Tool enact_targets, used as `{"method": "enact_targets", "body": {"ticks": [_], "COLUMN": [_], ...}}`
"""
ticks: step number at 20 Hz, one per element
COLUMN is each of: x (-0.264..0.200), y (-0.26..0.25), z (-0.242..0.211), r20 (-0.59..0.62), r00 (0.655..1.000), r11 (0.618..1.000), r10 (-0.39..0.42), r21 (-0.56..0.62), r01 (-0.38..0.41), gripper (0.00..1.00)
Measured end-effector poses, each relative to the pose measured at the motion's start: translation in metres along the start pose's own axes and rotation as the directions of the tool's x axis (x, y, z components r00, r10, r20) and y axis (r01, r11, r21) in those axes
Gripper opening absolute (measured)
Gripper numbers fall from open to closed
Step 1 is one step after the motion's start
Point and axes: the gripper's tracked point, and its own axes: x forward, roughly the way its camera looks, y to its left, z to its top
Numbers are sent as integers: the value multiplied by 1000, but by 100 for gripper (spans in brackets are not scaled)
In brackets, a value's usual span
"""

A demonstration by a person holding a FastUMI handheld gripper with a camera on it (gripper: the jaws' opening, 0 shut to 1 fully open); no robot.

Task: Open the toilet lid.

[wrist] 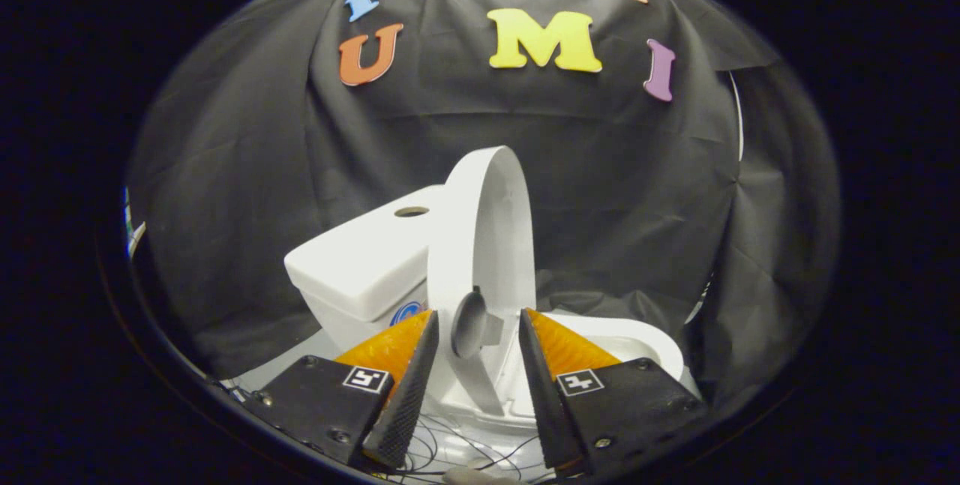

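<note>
Gripper view: tongs (478, 320) spread, touching nothing; toilet lid (480, 245) raised upright between them; black cloth wall (240, 170) behind.

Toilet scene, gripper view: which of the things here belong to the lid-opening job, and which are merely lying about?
Part of the job:
- toilet lid, raised upright, its lower edge between the fingers
- gripper, fingers apart on either side of the lid
- toilet bowl
- tank behind the lid

Just lying about:
- thin wires on the floor near the fingers
</note>
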Motion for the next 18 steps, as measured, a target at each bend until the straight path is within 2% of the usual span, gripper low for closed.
{"method": "enact_targets", "body": {"ticks": [2, 3, 6, 10, 18], "x": [-21, -34, -68, -110, -171], "y": [1, -2, -34, -77, -167], "z": [16, 23, 35, 34, -8], "r20": [94, 138, 236, 306, 312], "r00": [995, 989, 972, 951, 941], "r11": [999, 999, 1000, 998, 991], "r10": [38, 51, 9, -38, -128], "r21": [-3, -4, 12, 49, 78], "r01": [-38, -51, -12, 25, 109], "gripper": [68, 76, 100, 100, 100]}}
